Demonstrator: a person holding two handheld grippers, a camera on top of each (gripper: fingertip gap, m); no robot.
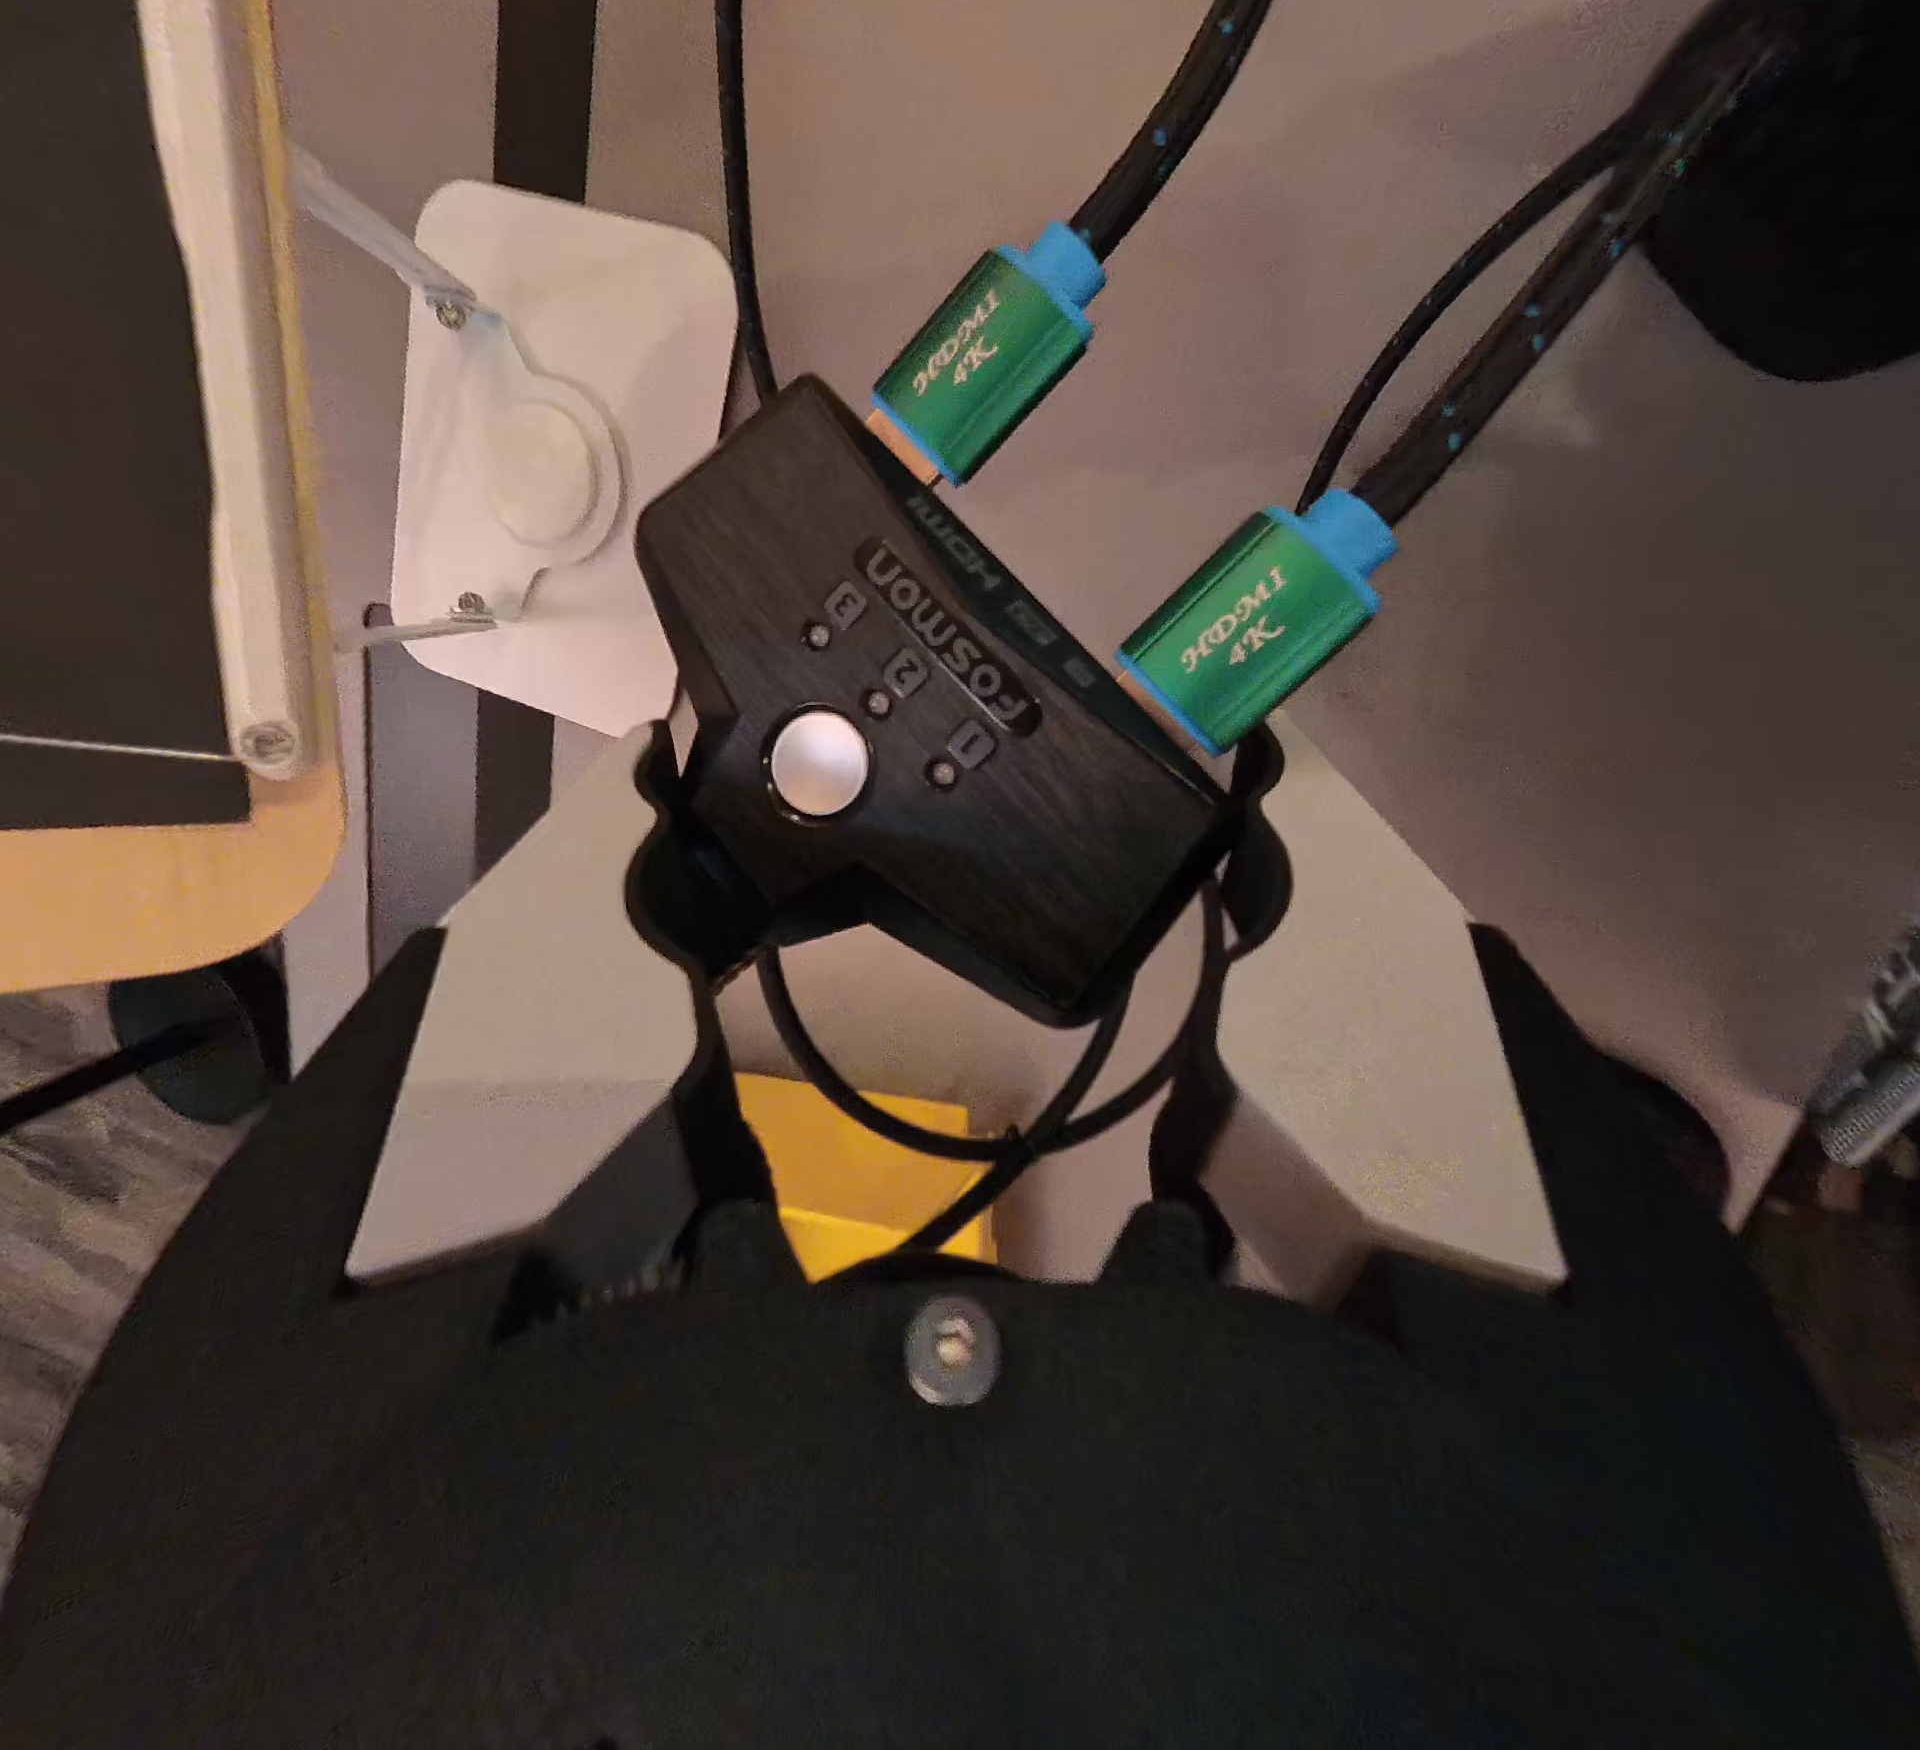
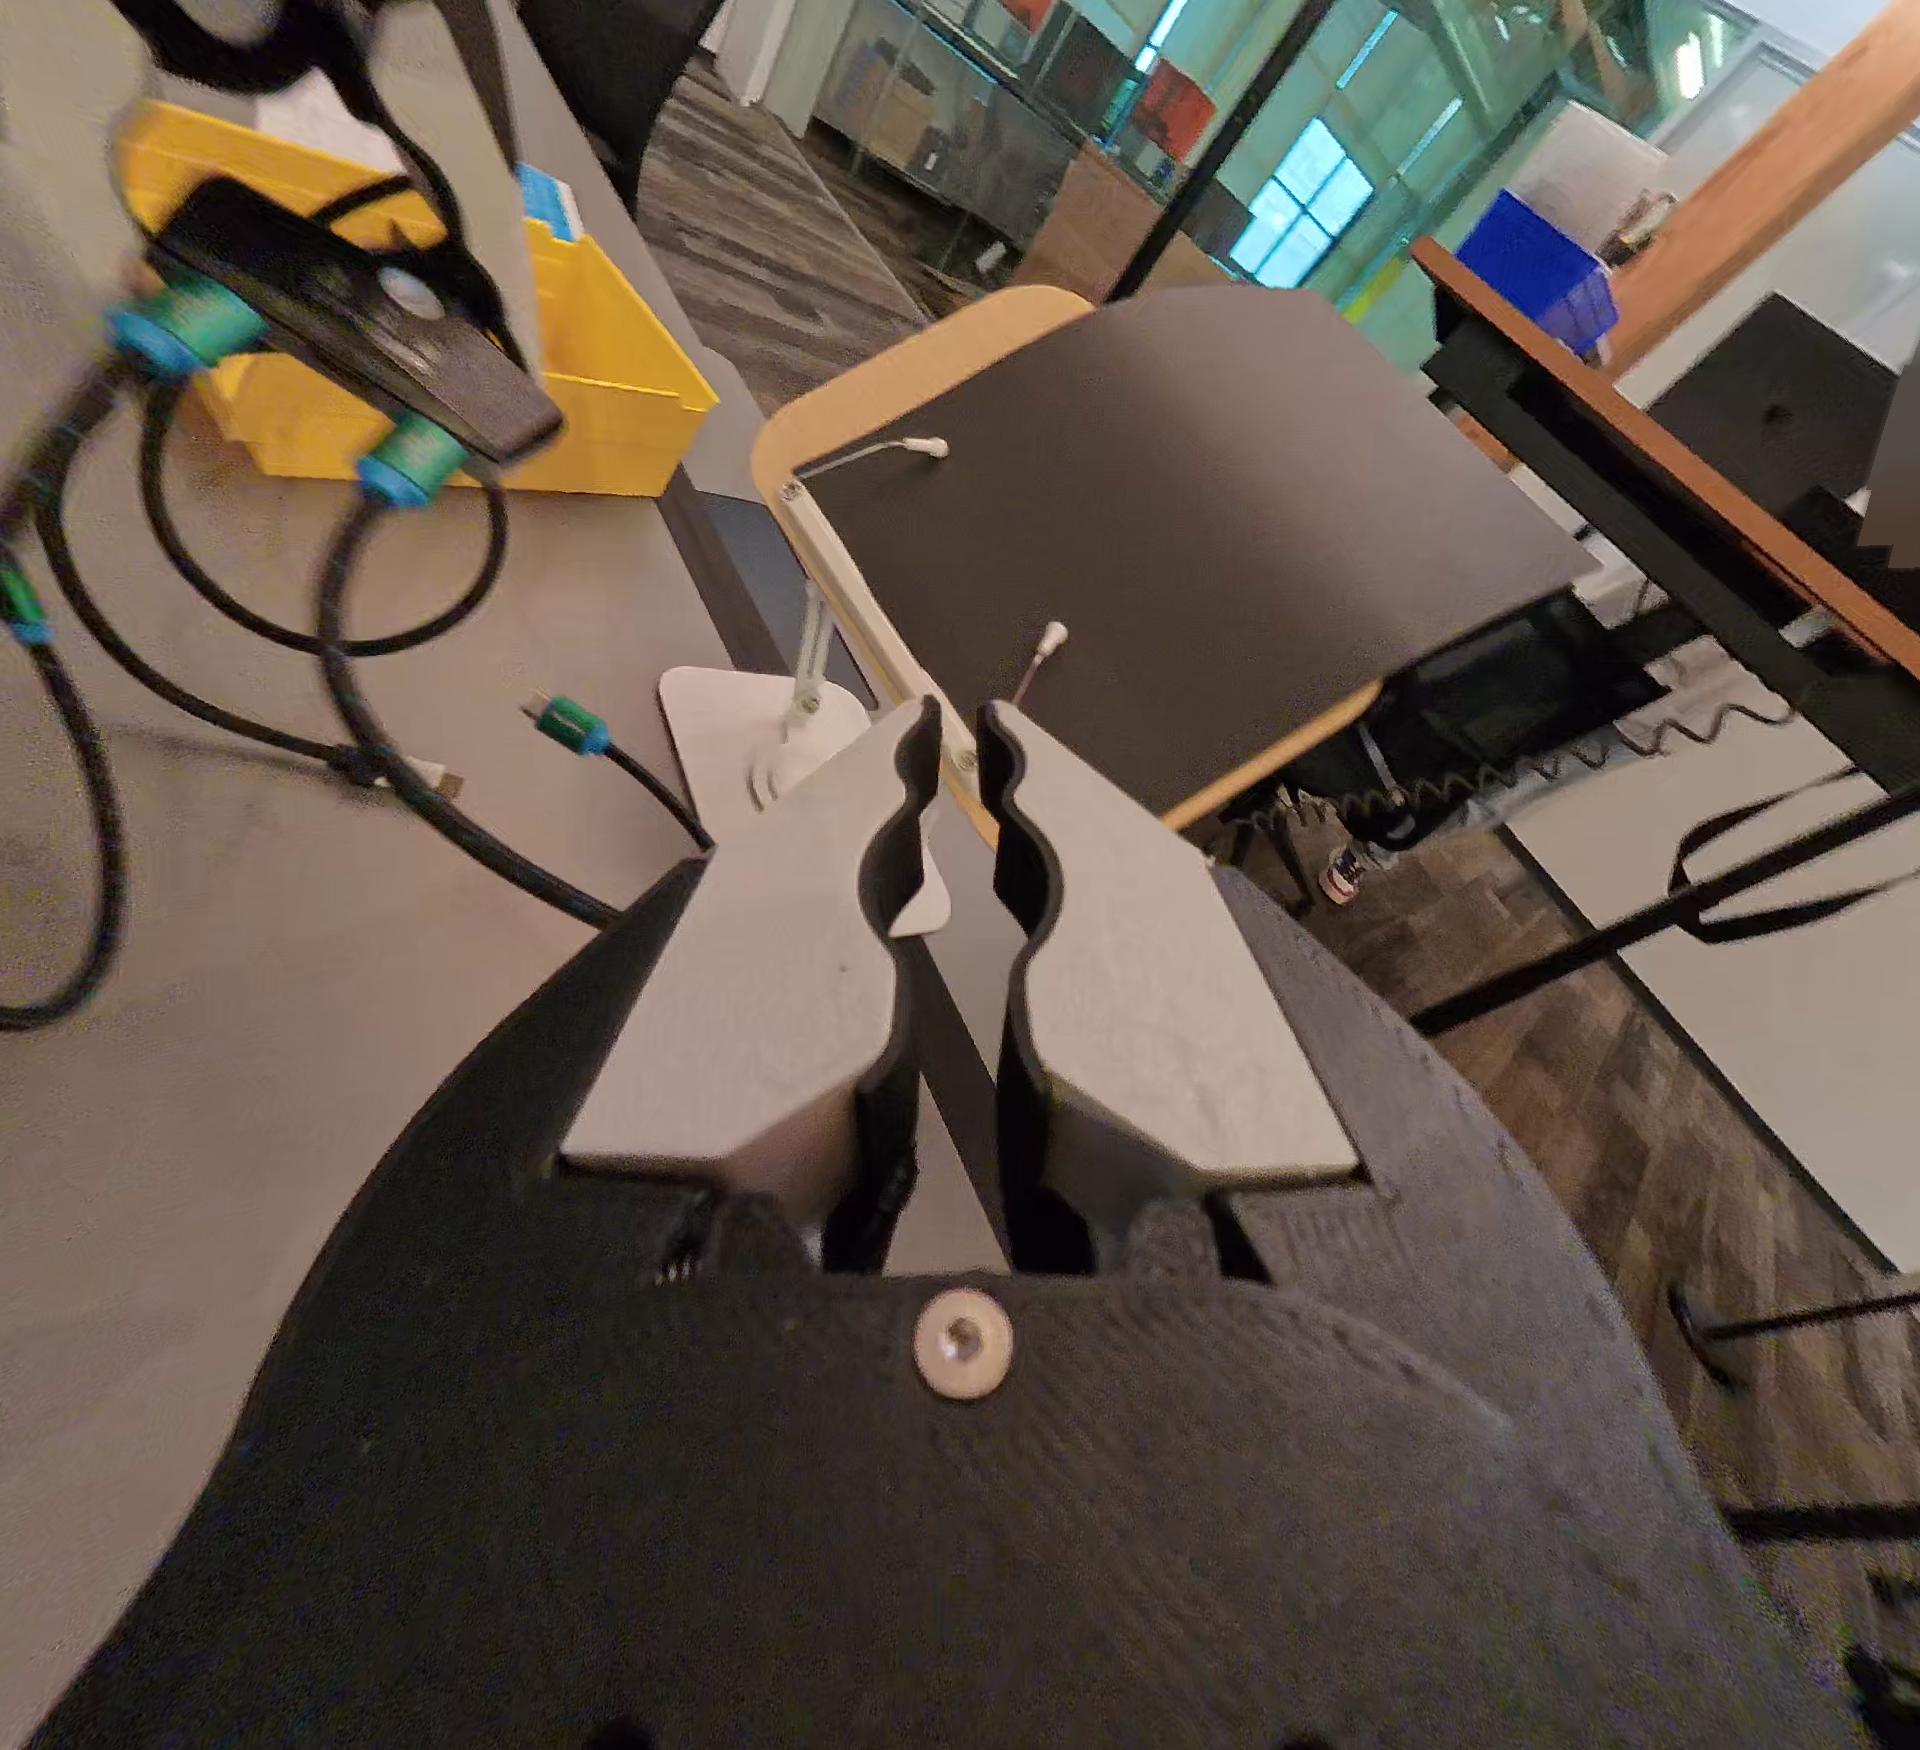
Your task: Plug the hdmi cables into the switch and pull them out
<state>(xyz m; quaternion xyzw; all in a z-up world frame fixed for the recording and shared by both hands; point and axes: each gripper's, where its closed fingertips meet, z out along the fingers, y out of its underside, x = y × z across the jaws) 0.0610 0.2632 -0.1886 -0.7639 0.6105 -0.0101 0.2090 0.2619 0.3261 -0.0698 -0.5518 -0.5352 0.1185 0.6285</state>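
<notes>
Grey matte tabletop (image 1: 1455,557) fills the left wrist view, where the left claw (image 1: 951,827) clamps a brushed black switch (image 1: 914,713) with two green metal plugs (image 1: 982,370) seated in it. Right wrist view: the right claw (image 2: 961,744), wavy-edged, nearly closed, empty, hovers off the tabletop's edge; a loose plug (image 2: 566,724) lies near a yellow plastic bin (image 2: 613,350).

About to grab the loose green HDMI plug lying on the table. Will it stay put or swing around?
The loose plug looks rigid and light. Its braided cable curves freely, so it is probably floppy and may drag the plug sideways. The right hand-held gripper holds nothing.
</notes>
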